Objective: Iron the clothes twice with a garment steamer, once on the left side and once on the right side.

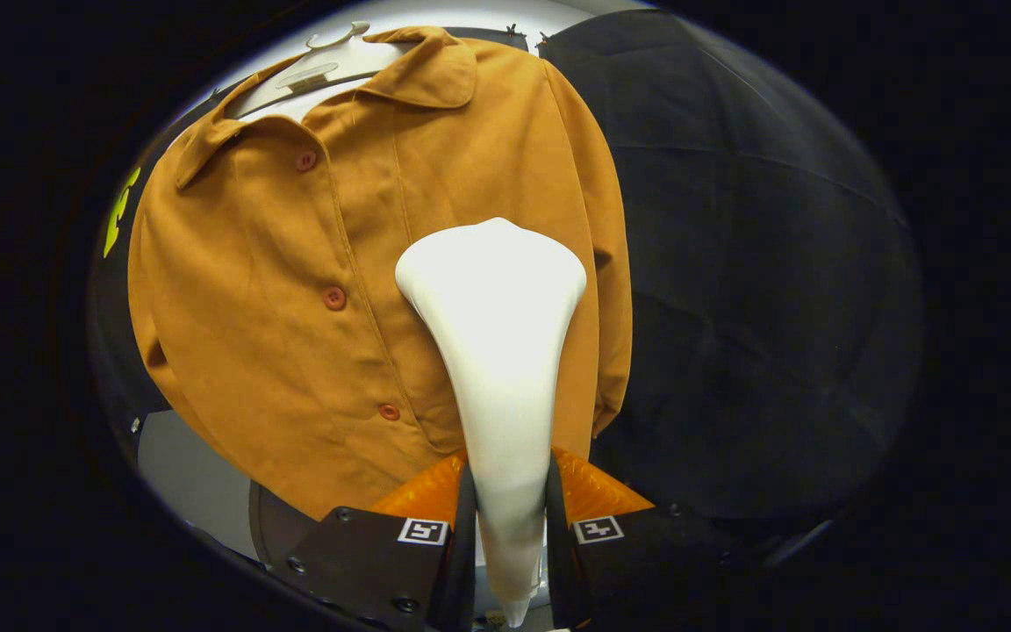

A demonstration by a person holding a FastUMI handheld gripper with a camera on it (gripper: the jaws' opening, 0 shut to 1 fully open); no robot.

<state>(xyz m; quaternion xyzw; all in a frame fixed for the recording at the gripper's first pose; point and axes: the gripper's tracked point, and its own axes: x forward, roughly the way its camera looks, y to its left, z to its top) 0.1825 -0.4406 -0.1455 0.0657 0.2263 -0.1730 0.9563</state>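
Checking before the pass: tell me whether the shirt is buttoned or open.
Buttoned: the shirt hangs on a hanger, placket closed. The gripper is shut on the steamer.

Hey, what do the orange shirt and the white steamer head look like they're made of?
Shirt: probably soft woven or brushed, suede-like fabric, matte, with loose folds and stitched seams. Steamer head: likely moulded plastic, smooth with bright glare. The tool is shut on the steamer's handle, its head against the shirt front.
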